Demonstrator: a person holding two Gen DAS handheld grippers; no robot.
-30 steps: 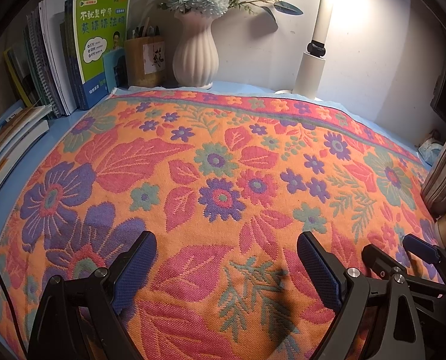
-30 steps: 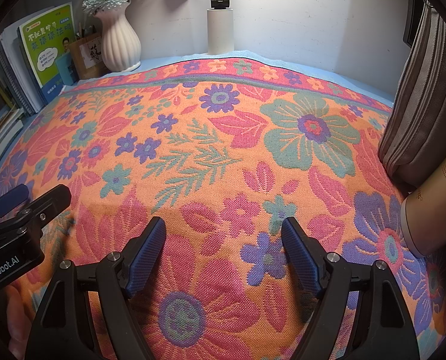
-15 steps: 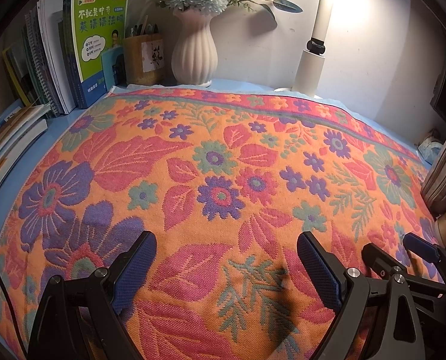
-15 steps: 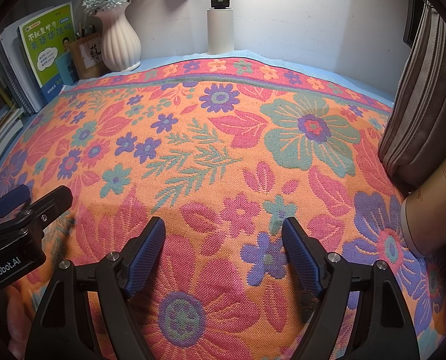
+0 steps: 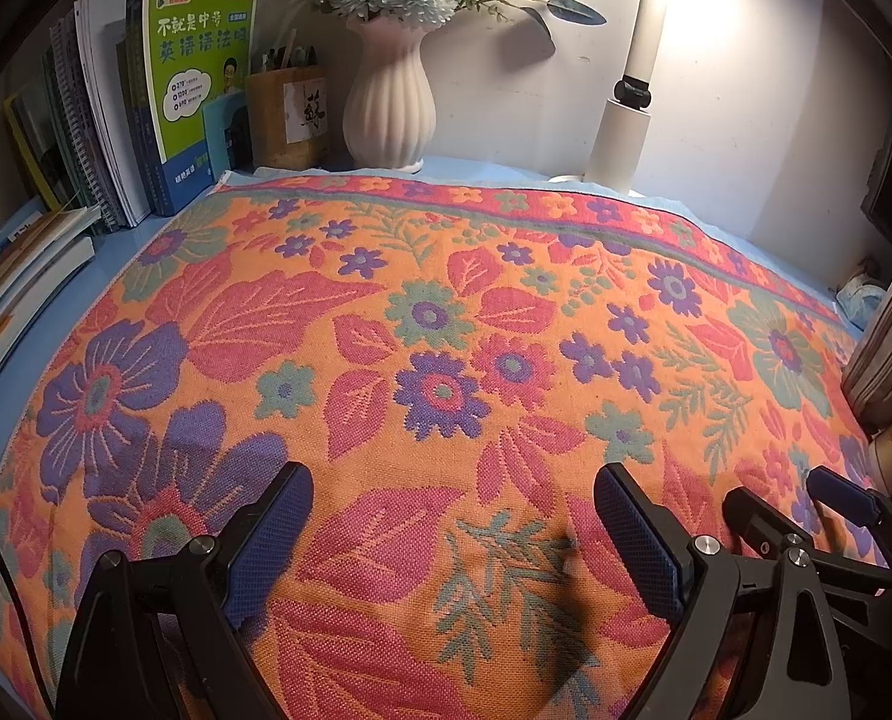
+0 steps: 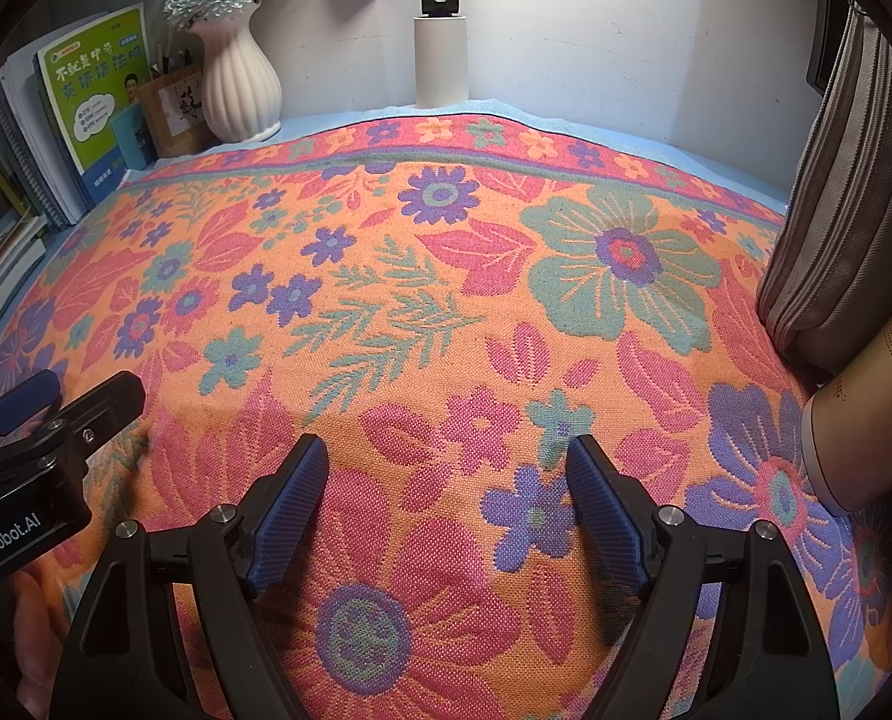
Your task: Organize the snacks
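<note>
We're at the start or between steps: both tools hover over the floral cloth [image 5: 446,312] on the worktop, and neither has anything in it.

Left hand-held gripper [image 5: 452,546]: jaws wide apart, nothing between the blue pads, only cloth below. Right hand-held gripper [image 6: 446,510]: jaws apart and opening a bit more right now, also with nothing between them. Each shows up at the edge of the other's view, so they sit side by side, close together.

Where the snacks are: we can't see any. The cloth is bare in both views. Only candidate is the beige cylindrical container [image 6: 866,408] at the right edge, just beside the striped grey fabric [image 6: 848,192]. It carries some print but is cropped, so we can't tell whether it's a snack tube or something else.

Back of the worktop: books [image 5: 146,102] upright at left, a wooden pen holder [image 5: 287,114], a white ribbed vase [image 5: 389,102] with flowers, a white lamp post [image 5: 626,120]. None of that looks like task material.

Next move, as we judge it:
- find the snacks first; probably off frame or that container on the right
- right tool is nearest to it, jaws wide enough only if the tube is narrower than it looks
- keep the left tool clear of the right one when swinging over
</note>
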